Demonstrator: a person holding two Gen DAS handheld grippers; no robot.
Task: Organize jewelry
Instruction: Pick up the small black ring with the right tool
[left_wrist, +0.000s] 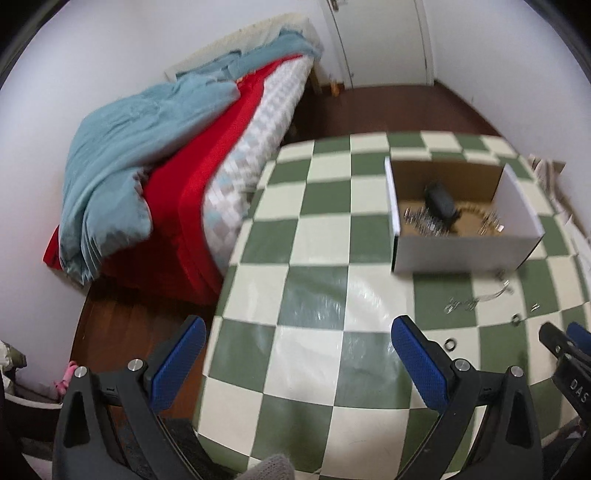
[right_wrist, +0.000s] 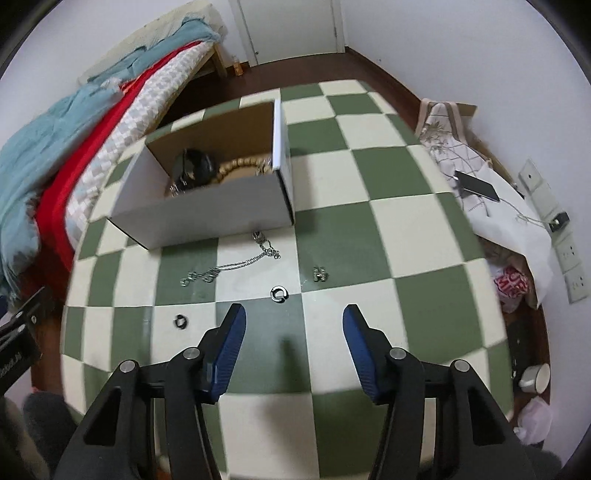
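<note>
Your right gripper (right_wrist: 293, 325) hangs above the green-and-cream checked desk (right_wrist: 406, 236), its blue-padded fingers (right_wrist: 231, 347) spread wide with nothing between them. Just ahead lies a silver ring (right_wrist: 278, 294); a darker ring (right_wrist: 180, 320) sits to its left and a small clasp (right_wrist: 319, 273) to its right. A silver chain (right_wrist: 236, 264) trails up to the open cardboard box (right_wrist: 207, 218), which holds a beaded strand (right_wrist: 240, 164) and a black item (right_wrist: 194, 166).

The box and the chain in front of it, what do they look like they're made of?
The box looks like cardboard: matte white outside, raw brown inside, with thin folded walls. The chain looks like silvery metal, with small shiny links catching the light; whether it is plated or solid cannot be told.
</note>
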